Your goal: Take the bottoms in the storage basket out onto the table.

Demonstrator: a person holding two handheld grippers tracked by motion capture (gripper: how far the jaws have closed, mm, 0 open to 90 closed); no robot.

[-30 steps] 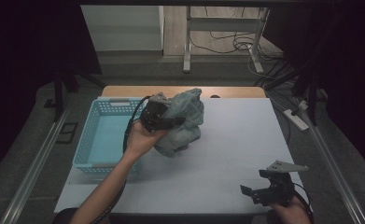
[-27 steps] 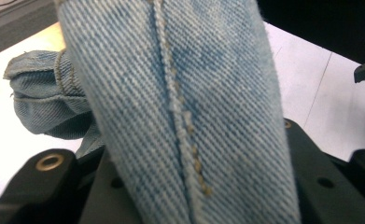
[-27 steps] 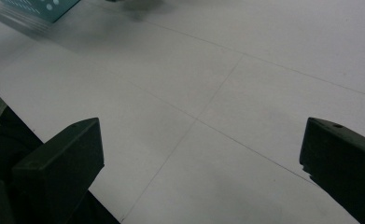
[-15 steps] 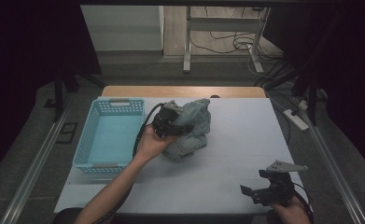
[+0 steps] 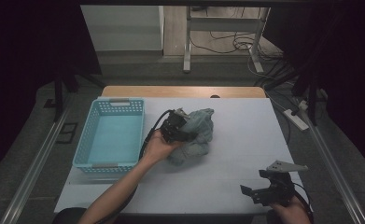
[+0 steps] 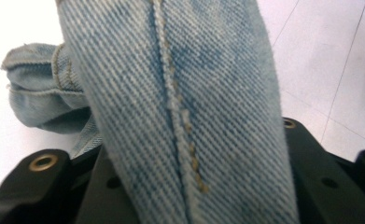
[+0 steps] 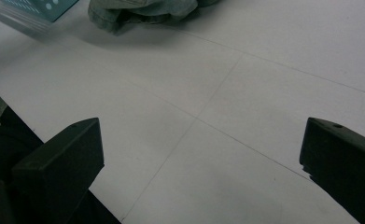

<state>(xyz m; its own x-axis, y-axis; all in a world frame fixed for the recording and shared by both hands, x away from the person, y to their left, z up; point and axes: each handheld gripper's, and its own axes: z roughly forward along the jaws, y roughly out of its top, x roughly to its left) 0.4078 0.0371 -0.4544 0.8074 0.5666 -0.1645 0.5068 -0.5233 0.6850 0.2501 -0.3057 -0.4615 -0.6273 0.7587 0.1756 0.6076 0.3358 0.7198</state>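
Left tongs grip the denim beside the basket; right tongs gape (counter edge near), folds hiding the pads.

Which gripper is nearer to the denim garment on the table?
Left. The left gripper is clamped on a fold of the denim garment beside the blue basket. The right gripper sits open at the table's near right edge, well apart from it.
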